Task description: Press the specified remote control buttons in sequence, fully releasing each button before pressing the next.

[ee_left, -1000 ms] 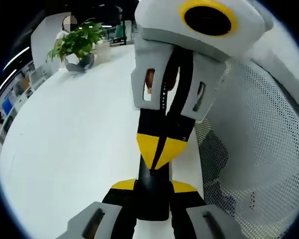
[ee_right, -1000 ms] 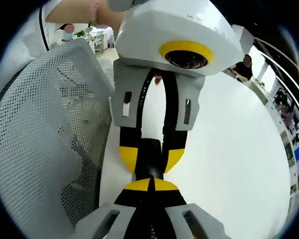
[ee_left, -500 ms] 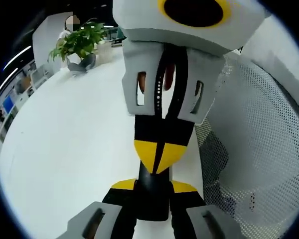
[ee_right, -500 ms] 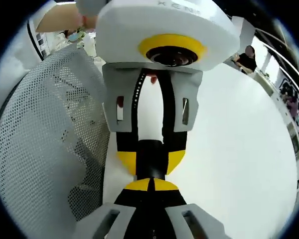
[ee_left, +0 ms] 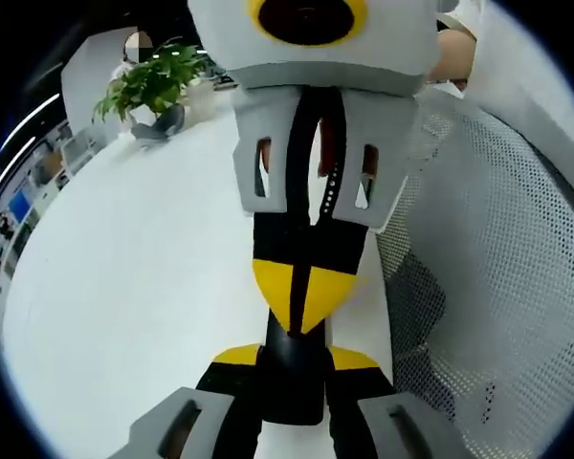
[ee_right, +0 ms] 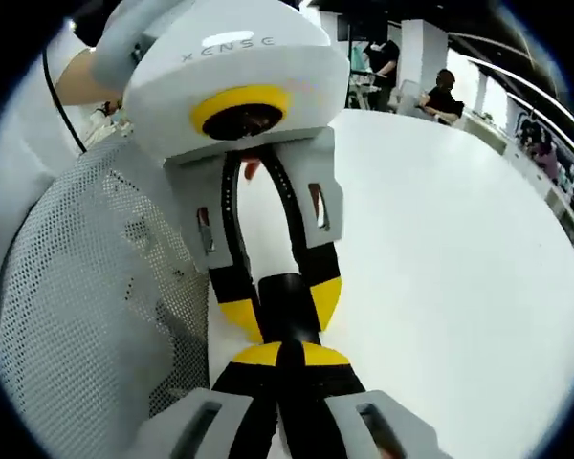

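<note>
Both jaws of our left gripper (ee_left: 292, 361) clamp the black remote (ee_left: 292, 387) steady over the white table (ee_left: 124, 277), so our right gripper (ee_left: 301, 298), tips pinched together, can prod a button.

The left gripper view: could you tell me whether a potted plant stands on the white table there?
Yes, a green potted plant stands at the far end of the white table.

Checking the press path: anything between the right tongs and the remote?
Nothing visible. The right tongs are shut, tips right at the end of the remote, apparently touching it. The left tongs clamp the remote. The mesh chair sits off to the side.
</note>
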### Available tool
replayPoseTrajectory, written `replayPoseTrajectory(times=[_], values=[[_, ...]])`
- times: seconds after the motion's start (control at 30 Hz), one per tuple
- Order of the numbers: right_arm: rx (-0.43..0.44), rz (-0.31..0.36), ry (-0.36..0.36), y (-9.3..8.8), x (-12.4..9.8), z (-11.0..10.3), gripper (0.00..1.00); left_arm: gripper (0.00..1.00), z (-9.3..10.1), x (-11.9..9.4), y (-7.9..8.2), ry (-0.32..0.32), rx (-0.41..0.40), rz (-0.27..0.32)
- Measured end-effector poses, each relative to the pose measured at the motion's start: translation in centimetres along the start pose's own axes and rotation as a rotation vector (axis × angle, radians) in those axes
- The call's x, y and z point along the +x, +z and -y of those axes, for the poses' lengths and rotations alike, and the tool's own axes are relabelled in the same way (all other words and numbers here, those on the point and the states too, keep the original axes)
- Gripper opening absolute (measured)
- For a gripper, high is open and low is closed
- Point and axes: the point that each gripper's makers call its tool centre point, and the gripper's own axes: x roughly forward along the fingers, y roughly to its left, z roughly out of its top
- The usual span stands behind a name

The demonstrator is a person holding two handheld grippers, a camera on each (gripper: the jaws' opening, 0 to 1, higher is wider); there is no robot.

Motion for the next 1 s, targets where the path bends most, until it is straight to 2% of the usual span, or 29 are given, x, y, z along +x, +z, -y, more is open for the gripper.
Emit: replayPoseTrajectory(times=[0.03, 0.07, 0.1, 0.2, 0.27, 0.33, 0.43, 0.5, 0.6, 0.67, 0.83, 0.93, 1.0], values=[[-0.038, -0.028, -0.040, -0.7, -0.4, 0.5, 0.11, 0.24, -0.1, 0.0, 0.0, 0.000, -0.006, -0.007], [-0.052, -0.041, -0.047, -1.1, -0.5, 0.5, 0.12, 0.24, -0.1, 0.0, 0.0, 0.000, -0.007, -0.010], [-0.037, -0.017, -0.042, -1.0, -0.8, 0.4, 0.14, 0.24, -0.1, 0.0, -0.1, 0.000, -0.007, -0.010], [-0.002, -0.022, -0.048, -1.7, -1.1, 0.7, 0.23, 0.25, 0.0, -0.1, -0.1, 0.006, -0.008, -0.006], [0.008, -0.042, -0.035, -2.2, -1.1, 0.6, 0.23, 0.25, 0.0, -0.1, -0.1, 0.011, 0.002, 0.000], [0.012, -0.061, -0.024, -2.6, -1.2, 0.5, 0.24, 0.25, 0.0, -0.1, -0.1, 0.016, -0.021, 0.013], [0.005, -0.062, -0.015, -2.6, -1.4, 0.4, 0.23, 0.26, -0.1, -0.1, 0.0, 0.023, -0.038, 0.010], [0.005, -0.068, -0.006, -2.6, -1.3, 0.4, 0.23, 0.32, -0.3, -0.1, 0.3, 0.047, -0.038, 0.026], [-0.005, -0.081, 0.004, -2.7, -1.2, 0.2, 0.23, 0.35, -0.8, -1.4, 2.2, 0.127, -0.026, 0.110], [-0.010, -0.085, 0.011, -2.7, -1.1, 0.3, 0.23, 0.39, -1.0, -2.5, 3.0, 0.171, -0.053, 0.153], [-0.015, -0.086, 0.021, -2.7, -1.0, 0.3, 0.23, 0.49, -1.0, -4.3, 4.2, 0.234, -0.124, 0.242], [-0.015, -0.088, 0.025, -2.7, -0.9, 0.4, 0.23, 0.53, -1.4, -5.7, 5.0, 0.310, -0.130, 0.301], [-0.015, -0.090, 0.028, -2.7, -0.9, 0.4, 0.23, 0.54, -1.6, -6.6, 5.3, 0.341, -0.185, 0.343]])
